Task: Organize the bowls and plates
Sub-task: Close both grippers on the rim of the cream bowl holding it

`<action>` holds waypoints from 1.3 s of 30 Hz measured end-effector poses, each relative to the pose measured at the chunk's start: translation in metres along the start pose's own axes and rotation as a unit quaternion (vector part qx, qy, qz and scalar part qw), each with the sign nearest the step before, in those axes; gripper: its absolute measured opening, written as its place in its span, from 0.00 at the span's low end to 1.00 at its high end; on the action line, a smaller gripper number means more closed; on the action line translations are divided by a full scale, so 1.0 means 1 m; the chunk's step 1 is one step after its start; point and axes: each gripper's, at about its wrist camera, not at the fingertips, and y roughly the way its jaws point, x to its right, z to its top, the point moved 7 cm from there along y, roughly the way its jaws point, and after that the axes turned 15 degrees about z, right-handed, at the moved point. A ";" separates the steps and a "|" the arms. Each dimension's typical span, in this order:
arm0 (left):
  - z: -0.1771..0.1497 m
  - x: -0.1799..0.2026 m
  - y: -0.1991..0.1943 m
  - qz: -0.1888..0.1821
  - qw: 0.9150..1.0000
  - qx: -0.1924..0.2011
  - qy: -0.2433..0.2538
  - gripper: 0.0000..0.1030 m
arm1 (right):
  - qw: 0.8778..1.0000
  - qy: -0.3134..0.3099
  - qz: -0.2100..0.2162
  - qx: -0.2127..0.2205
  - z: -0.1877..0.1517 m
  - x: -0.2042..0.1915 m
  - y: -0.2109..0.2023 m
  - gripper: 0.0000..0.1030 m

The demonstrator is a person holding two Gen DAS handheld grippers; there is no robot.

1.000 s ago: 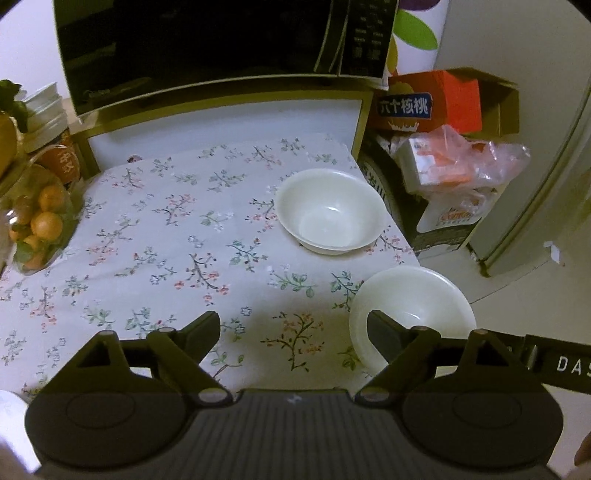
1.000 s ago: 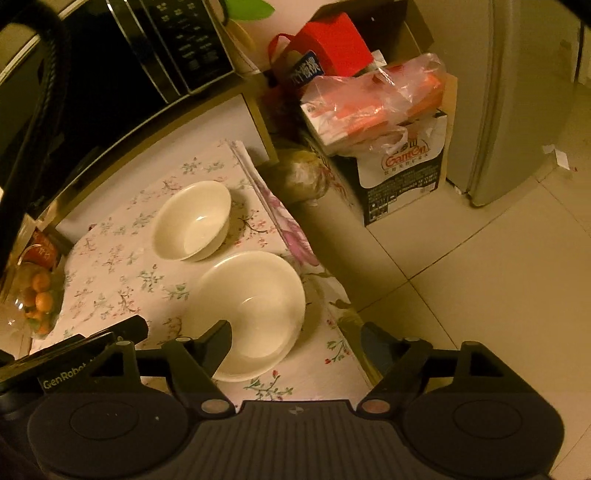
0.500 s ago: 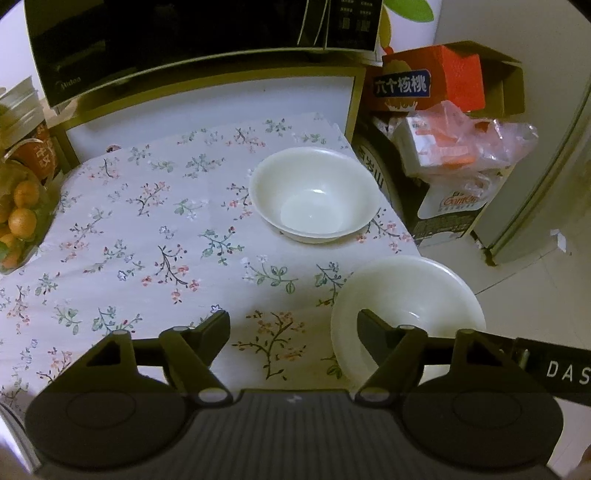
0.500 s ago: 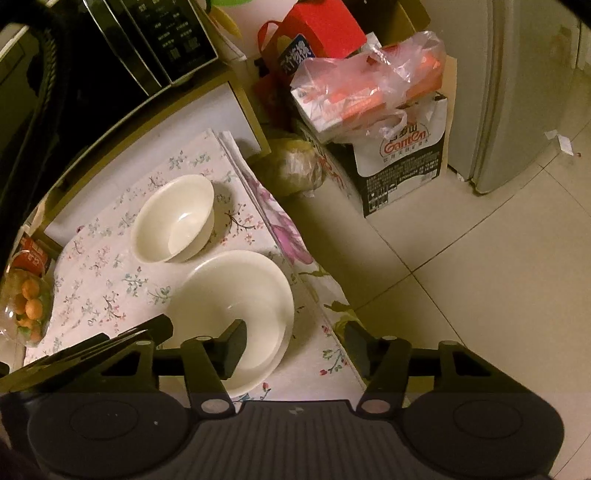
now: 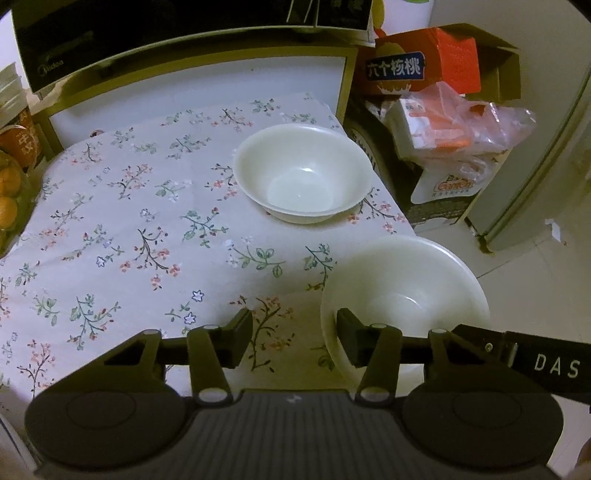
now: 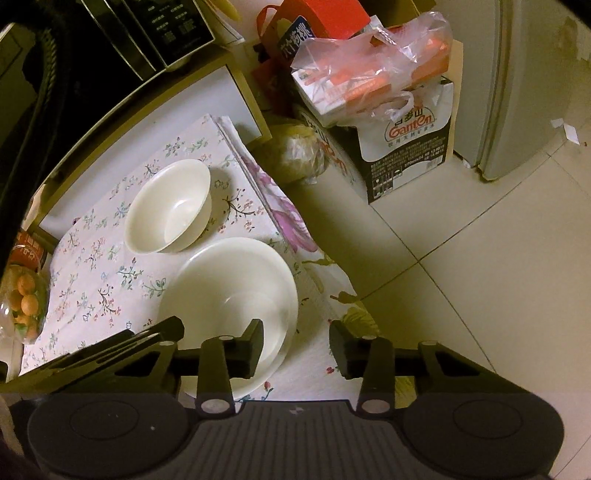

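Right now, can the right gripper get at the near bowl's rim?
Probably yes. The right gripper straddles the near bowl's rim, one finger inside, one outside; the jaws are closing with nothing blocking. The left gripper closes on the opposite rim.

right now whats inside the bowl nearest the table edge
Nothing that shows: the near bowl looks bare and white inside. One finger of each gripper, left and right, covers part of its near rim, so that strip stays hidden.

I see a floral tablecloth over the table, a black microwave along its far edge, pale floor tiles past its right edge, and a grey fridge beyond, under dim yellowish light.
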 end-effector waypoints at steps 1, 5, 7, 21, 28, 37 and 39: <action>0.000 0.000 0.000 -0.002 1.000 0.001 0.000 0.45 | 1.000 -0.001 0.001 -0.001 0.000 -0.001 0.000 0.35; -0.001 0.000 0.000 -0.012 1.000 -0.001 -0.005 0.34 | 1.000 -0.008 0.001 -0.002 -0.001 -0.005 0.001 0.29; -0.001 0.002 -0.001 -0.016 1.000 0.000 -0.002 0.30 | 1.000 -0.014 -0.002 -0.006 -0.003 -0.006 0.003 0.24; -0.002 0.005 -0.004 -0.035 0.999 0.000 0.004 0.11 | 1.000 -0.027 0.002 -0.014 -0.004 -0.012 0.003 0.07; -0.002 0.003 -0.005 -0.046 0.999 -0.006 -0.004 0.09 | 1.000 -0.015 0.014 -0.013 -0.004 -0.010 0.001 0.06; -0.002 -0.001 -0.004 -0.072 0.997 -0.017 -0.028 0.06 | 1.000 -0.007 0.013 -0.014 -0.004 -0.007 0.002 0.06; -0.002 -0.002 -0.005 -0.075 0.997 -0.019 -0.031 0.06 | 1.000 -0.006 0.015 -0.014 -0.004 -0.007 0.002 0.06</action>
